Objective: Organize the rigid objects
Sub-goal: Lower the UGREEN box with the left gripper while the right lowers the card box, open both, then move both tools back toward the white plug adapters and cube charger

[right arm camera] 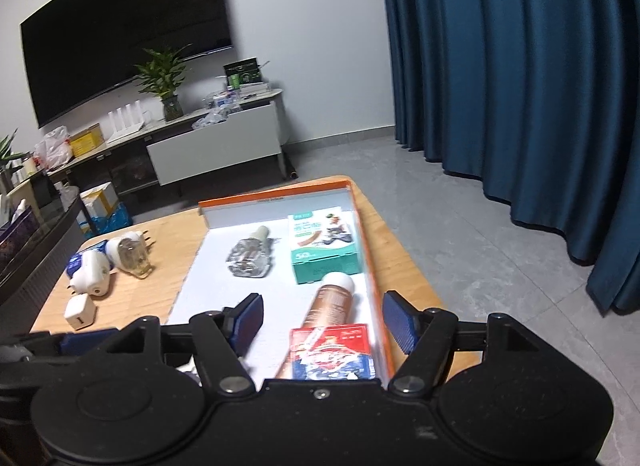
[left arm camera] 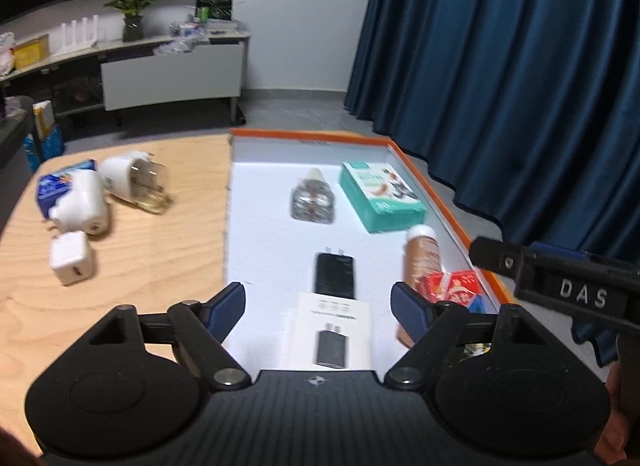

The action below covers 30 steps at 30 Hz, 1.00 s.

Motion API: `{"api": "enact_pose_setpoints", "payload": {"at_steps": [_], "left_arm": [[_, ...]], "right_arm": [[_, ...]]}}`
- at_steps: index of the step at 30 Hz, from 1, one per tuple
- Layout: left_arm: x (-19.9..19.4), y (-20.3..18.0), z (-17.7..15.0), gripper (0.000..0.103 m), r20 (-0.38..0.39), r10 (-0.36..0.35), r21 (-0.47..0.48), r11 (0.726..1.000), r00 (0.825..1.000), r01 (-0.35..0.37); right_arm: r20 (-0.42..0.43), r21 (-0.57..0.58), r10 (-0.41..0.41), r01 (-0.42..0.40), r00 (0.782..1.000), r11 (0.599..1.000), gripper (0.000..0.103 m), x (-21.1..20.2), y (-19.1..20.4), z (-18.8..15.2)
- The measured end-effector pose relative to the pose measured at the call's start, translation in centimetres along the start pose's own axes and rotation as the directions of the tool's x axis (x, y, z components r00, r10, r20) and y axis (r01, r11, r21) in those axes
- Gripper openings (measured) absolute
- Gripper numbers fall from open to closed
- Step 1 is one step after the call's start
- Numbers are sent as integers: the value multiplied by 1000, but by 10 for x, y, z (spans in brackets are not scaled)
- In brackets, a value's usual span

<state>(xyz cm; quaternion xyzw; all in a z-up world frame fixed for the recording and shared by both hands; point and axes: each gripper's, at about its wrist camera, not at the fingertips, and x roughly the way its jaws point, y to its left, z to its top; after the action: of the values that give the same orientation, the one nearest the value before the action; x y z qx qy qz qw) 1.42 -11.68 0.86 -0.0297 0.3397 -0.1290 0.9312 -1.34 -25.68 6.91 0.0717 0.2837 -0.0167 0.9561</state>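
A shallow white tray with an orange rim (left arm camera: 308, 133) lies on the wooden table. Inside it are a clear bottle (left arm camera: 312, 201), a teal box (left arm camera: 380, 195), a black charger (left arm camera: 335, 276), a white charger carton (left arm camera: 332, 336), a brown tube (left arm camera: 422, 256) and a red card box (left arm camera: 452, 286). My left gripper (left arm camera: 319, 308) stands open above the carton, with its pads clear of it. My right gripper (right arm camera: 325, 320) is open over the brown tube (right arm camera: 330, 306) and red card box (right arm camera: 332, 354), touching neither.
Left of the tray on the table (left arm camera: 152, 274) lie a blue box (left arm camera: 60, 185), a white plug device (left arm camera: 86, 205), a white cube charger (left arm camera: 72, 262) and a white and clear device (left arm camera: 132, 181). A blue curtain (right arm camera: 520, 85) hangs at right; a cabinet (right arm camera: 216, 153) stands behind.
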Motion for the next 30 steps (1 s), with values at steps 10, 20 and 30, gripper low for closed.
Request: {"api": "enact_pose_setpoints", "payload": {"at_steps": [10,20,30], "left_arm": [[-25,57,-4,86,27,111,-79,991,993,-108],[-24,124,-12,88,20,253,-207,947,967,-244],[17,163,-1,88,-1,324,-215,924,946,-317]], "right_arm": [[-15,-91,69,-70,997,993,82,-4,44,-1],[-36,-153,142,-146,989,977,83,3,76,-4],[-71,-186,200,-210,977,960,83,31,93,2]]}}
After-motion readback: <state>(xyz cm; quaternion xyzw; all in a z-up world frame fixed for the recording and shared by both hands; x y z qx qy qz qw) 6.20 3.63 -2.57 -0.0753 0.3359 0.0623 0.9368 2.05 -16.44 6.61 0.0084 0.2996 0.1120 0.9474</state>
